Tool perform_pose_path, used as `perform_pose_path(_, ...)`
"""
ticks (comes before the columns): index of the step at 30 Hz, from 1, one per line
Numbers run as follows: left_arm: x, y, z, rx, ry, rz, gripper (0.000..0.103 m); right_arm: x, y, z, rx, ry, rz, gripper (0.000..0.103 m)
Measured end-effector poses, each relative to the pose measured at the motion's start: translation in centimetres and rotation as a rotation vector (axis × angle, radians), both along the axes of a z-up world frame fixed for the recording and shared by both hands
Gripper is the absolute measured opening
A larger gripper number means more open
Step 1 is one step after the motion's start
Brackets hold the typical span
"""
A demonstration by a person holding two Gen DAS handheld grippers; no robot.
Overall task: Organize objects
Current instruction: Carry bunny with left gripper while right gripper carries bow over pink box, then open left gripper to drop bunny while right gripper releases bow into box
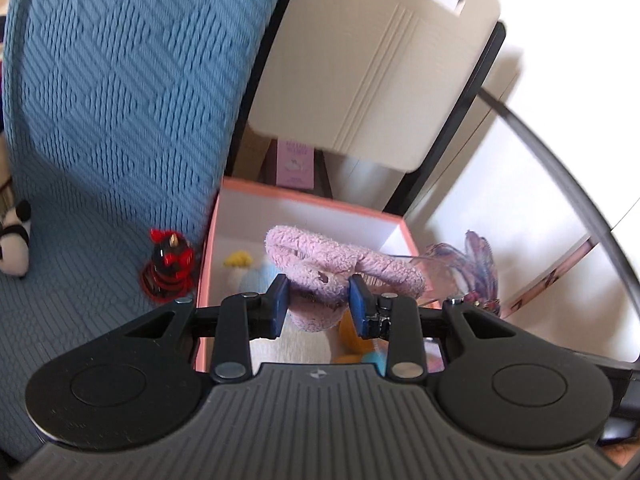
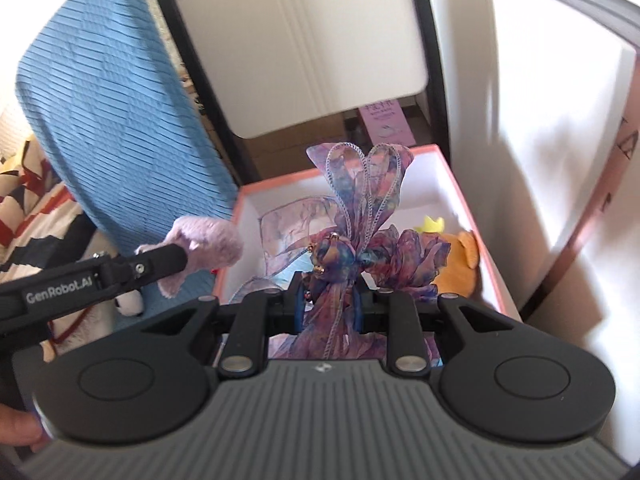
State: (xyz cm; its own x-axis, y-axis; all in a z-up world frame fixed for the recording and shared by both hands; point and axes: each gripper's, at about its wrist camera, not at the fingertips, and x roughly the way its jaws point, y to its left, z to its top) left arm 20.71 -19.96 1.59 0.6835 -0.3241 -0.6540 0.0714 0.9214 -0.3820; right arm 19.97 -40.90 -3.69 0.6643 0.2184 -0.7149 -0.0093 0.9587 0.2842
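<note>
My left gripper (image 1: pixel 318 300) is shut on a fuzzy pink plush toy (image 1: pixel 340 260), held over the near edge of a pink box (image 1: pixel 308 194) with white inner walls. In the right wrist view, my right gripper (image 2: pixel 326 304) is shut on a purple-blue ribbon bow (image 2: pixel 360 216), also above the pink box (image 2: pixel 472 248). The left gripper (image 2: pixel 168 264) with the pink plush toy (image 2: pixel 208 244) shows at the left of that view. The ribbon bow (image 1: pixel 476 264) appears right of the plush in the left wrist view. Small soft toys lie inside the box.
A blue knitted cover (image 1: pixel 120 100) lies left of the box, with a red-and-black toy (image 1: pixel 170 266) and a black-and-white plush (image 1: pixel 16 240) on it. A beige board (image 1: pixel 368 72) leans behind the box. A yellow crown toy (image 2: pixel 432 224) and an orange toy (image 2: pixel 460 268) are in the box.
</note>
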Motion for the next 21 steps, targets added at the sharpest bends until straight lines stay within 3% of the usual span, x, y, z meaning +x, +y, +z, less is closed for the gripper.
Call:
perform_pose_path(11, 1.4, -1.5, -4.9, 0.004, 0.103, -0.037, 0.037, 1.0, -2.6, -5.8, -0.023, 0.113, -0.068, 0.026)
perform_pose_path(21, 1.8, -2.0, -4.9, 0.005, 0.118, -0.1, 0.038, 1.7, -3.5, -5.5, -0.018, 0.111, -0.085, 0.028)
